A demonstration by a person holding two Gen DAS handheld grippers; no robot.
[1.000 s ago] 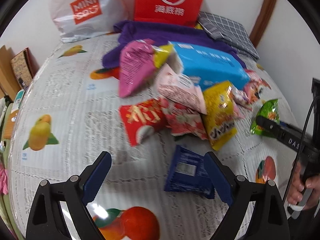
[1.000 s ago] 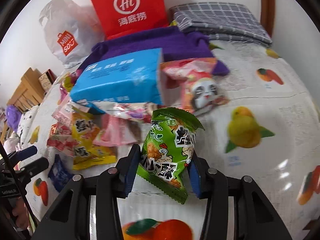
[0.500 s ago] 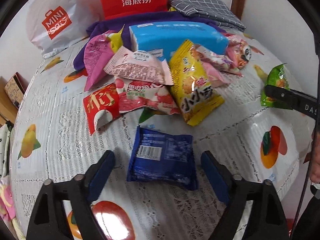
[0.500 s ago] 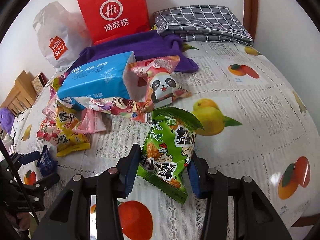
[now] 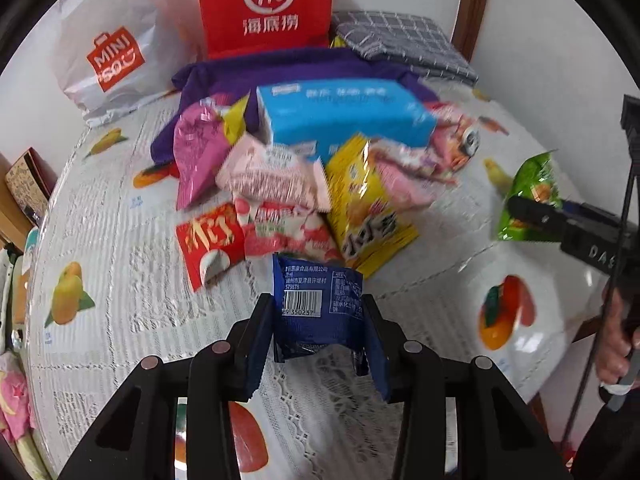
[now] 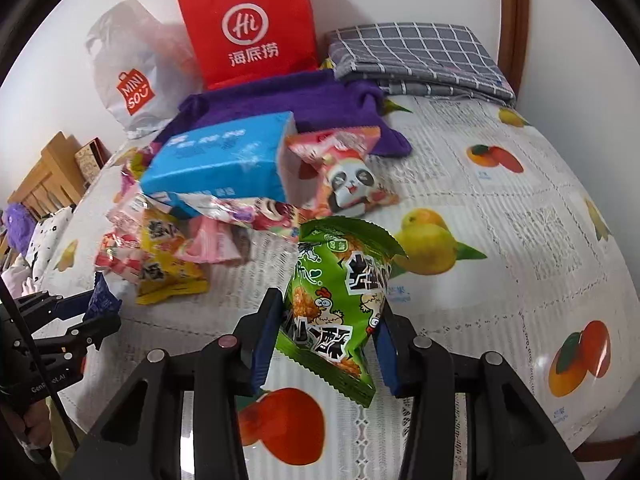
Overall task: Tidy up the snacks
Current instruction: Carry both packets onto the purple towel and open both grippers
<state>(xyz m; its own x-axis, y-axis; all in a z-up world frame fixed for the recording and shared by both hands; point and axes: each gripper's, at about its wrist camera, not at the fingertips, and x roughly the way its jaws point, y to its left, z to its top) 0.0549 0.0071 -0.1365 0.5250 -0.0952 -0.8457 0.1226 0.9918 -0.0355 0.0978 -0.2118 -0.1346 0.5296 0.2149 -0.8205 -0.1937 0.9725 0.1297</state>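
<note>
Left gripper [image 5: 318, 316] has just closed on the blue packet [image 5: 318, 304] – barcode up (snack pile at 12 o'clock); right gripper [image 6: 326, 332] clamps the green chicken-print packet [image 6: 340, 300].

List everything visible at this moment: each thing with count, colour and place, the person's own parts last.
blue packet: 1, dark blue, between left fingers
green packet: 1, green, between right fingers
tissue pack: 1, light blue, behind the pile
yellow packet: 1, yellow, pile front right
red packet: 1, red, pile front left
panda packet: 1, pink-red, right of tissue pack
red bag: 1, red, against wall
white bag: 1, white, left of red bag
purple cloth: 1, purple
checked cloth: 1, grey
tablecloth: 1, white, fruit print
left gripper: shut on blue packet
right gripper: shut on green packet
hand: 1, right edge
</note>
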